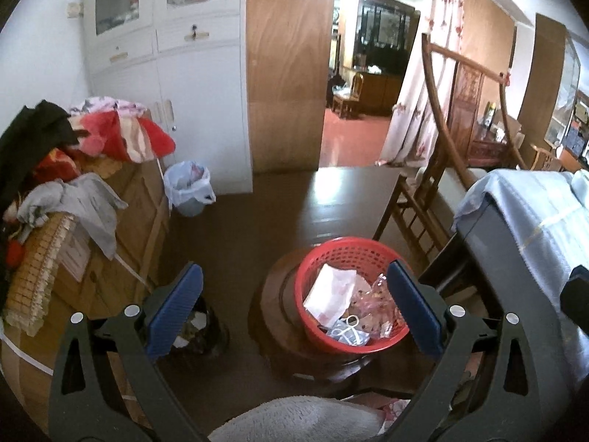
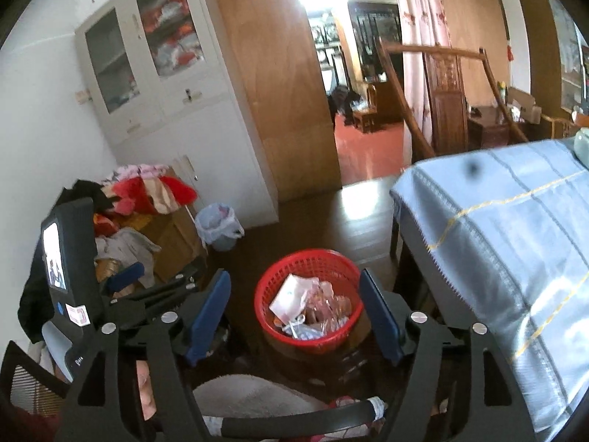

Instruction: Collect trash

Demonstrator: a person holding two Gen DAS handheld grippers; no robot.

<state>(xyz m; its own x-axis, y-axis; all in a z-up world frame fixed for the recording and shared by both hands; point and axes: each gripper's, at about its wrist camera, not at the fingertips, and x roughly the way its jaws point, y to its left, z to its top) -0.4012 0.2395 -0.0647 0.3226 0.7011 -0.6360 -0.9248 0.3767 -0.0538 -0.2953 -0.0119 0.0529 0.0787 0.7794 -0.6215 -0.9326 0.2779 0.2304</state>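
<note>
A red mesh basket (image 1: 313, 258) stands on a dark round wooden stool (image 1: 272, 294). It holds paper scraps and clear wrappers (image 1: 331, 291). It also shows in the right wrist view (image 2: 283, 269). My left gripper (image 1: 294, 309) is open and empty, held above and in front of the basket. My right gripper (image 2: 294, 316) is open and empty, also above the basket. The left gripper's body (image 2: 73, 258) shows at the left of the right wrist view.
A small bin with a white plastic liner (image 1: 187, 188) stands by the white cabinet (image 1: 198, 103). Cardboard boxes piled with clothes (image 1: 92, 169) are at the left. A table with a blue cloth (image 2: 497, 228) is at the right, a wooden chair (image 1: 423, 191) behind it.
</note>
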